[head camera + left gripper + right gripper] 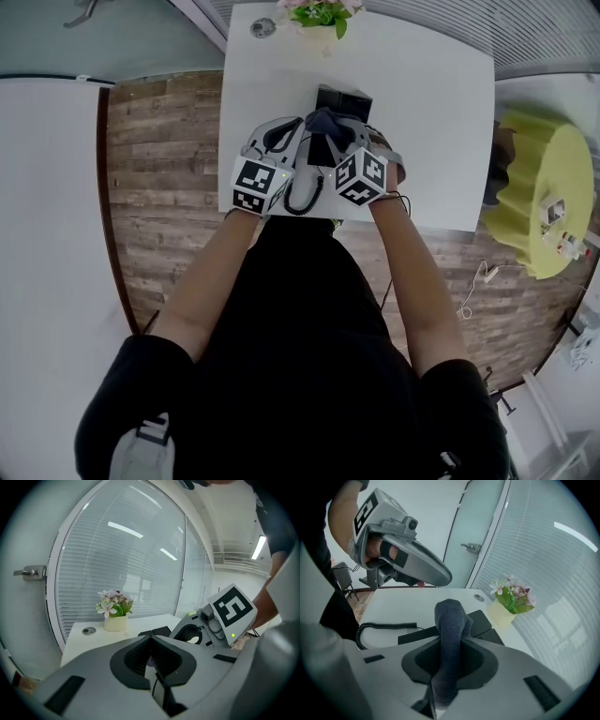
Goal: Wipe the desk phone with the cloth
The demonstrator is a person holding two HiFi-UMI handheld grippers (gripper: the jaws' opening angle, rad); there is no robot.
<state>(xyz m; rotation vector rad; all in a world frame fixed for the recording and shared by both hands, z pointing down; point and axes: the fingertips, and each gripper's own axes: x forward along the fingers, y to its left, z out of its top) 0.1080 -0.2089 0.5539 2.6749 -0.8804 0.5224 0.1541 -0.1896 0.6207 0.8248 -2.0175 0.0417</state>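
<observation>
The black desk phone [344,98] stands on the white table [441,112], under both grippers. A dark grey cloth [327,121] lies over its near part. My right gripper [339,133] is shut on this cloth [451,620], which sticks up out of the jaws above the phone [485,620]. The left gripper [291,129] is just left of the cloth and hangs a little above the table. Its jaws meet with nothing between them, and the phone [157,631] shows beyond them. The coiled cord [305,197] curls on the table between the two grippers.
A pot of pink flowers [319,17] and a small round disc [263,28] sit at the table's far edge. Wooden floor [159,178] lies to the left, and a yellow round table [548,197] holding small items stands to the right. Behind the table is a glass wall with blinds [126,564].
</observation>
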